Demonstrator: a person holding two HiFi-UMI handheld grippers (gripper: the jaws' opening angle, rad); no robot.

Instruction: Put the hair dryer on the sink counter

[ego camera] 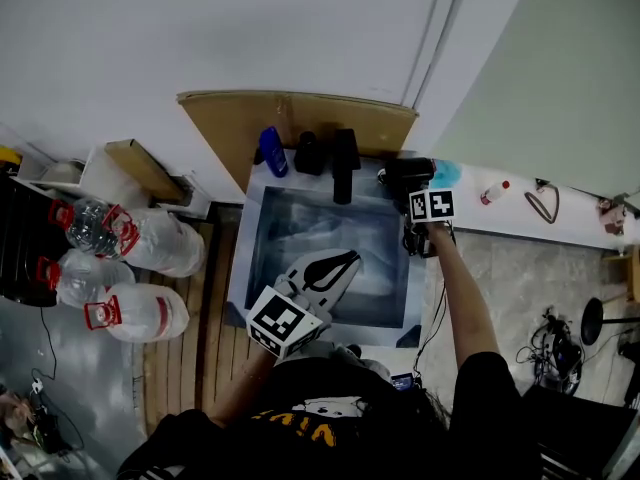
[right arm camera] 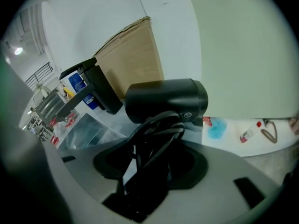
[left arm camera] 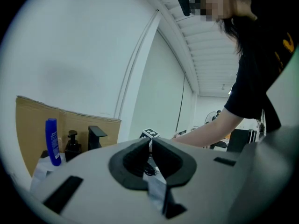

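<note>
The black hair dryer [right arm camera: 163,99] is being set at the back right corner of the sink counter [ego camera: 238,268]. Its barrel is lying crosswise and its cord-wrapped handle is pointing straight back between the jaws of the right gripper [right arm camera: 156,155], which are opening around it. The left gripper [left arm camera: 150,146] is hovering farther off, near the counter's front edge, with its jaws together on nothing.

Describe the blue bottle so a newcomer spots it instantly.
Find the sink backed by a cardboard sheet. On its back rim, the blue bottle stands leftmost, the only coloured item beside a dark pump bottle and black faucet.
</note>
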